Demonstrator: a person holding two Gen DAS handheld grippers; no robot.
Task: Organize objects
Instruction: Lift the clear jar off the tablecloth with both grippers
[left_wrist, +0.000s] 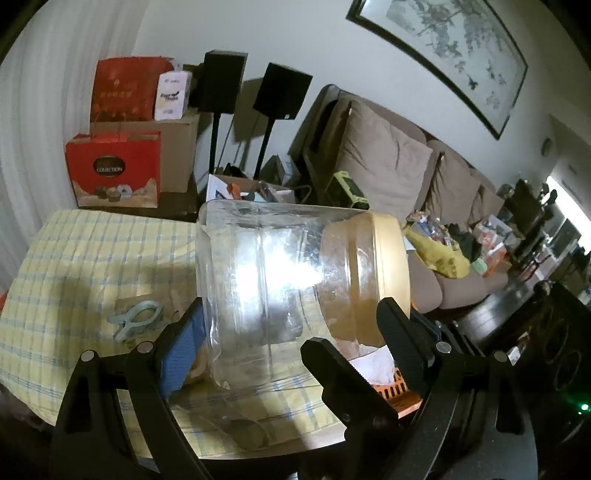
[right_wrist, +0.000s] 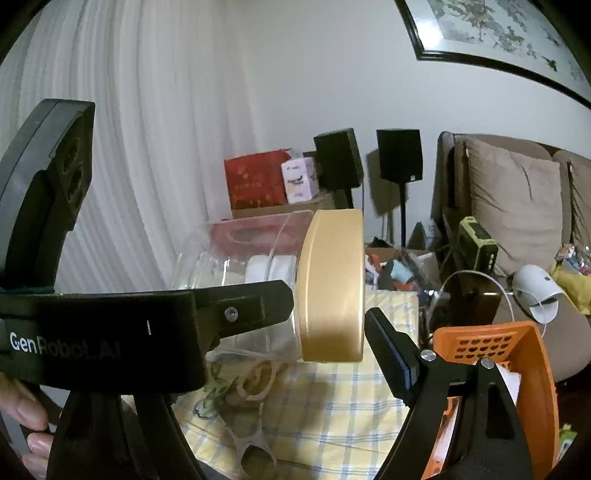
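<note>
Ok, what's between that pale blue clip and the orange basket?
A clear jar with a gold lid, lying sideways, gripped in the left claw, above the checked cloth. The left wrist view shows it.

The red gift box (left_wrist: 113, 170) standing lowest in the stack by the curtain carries a dark oval badge with the word "COLLECTION" in pale capitals. On the taller red box (left_wrist: 125, 88) above it runs a line of gold characters, too small to make out. The white carton (left_wrist: 173, 96) beside that box bears dark print that stays blurred. In the right wrist view, the black body of the left gripper (right_wrist: 103, 332) shows white lettering, "GenRobot.AI".
</note>
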